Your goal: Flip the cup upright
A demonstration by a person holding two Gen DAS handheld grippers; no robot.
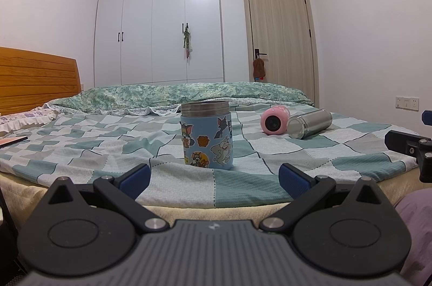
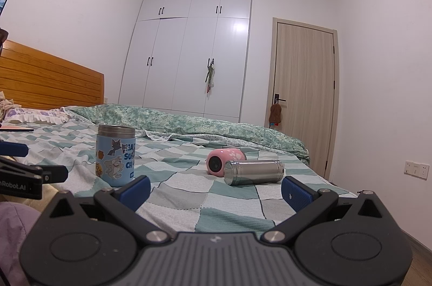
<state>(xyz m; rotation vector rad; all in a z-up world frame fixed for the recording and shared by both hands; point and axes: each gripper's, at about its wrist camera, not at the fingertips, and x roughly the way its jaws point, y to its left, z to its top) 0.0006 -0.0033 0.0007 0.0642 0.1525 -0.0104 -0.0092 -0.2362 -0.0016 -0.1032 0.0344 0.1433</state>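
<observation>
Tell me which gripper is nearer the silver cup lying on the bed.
Right. The right gripper sits just short of the silver cup, nearly in line with it. The left gripper faces the blue cup, with the silver one off to its right.

Even, bright indoor light fills both views. A glare patch sits on the wardrobe (image 1: 159,19) at upper centre. Shadows are soft. Fisheye distortion bends the walls, and dark vignetting clips the corners.

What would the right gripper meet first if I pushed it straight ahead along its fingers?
Probably the silver steel cylinder cup lying on its side on the checked bedspread, with the pink cup just behind it. The right gripper is open and both cups sit between its fingers' lines, though depth is uncertain.
</observation>
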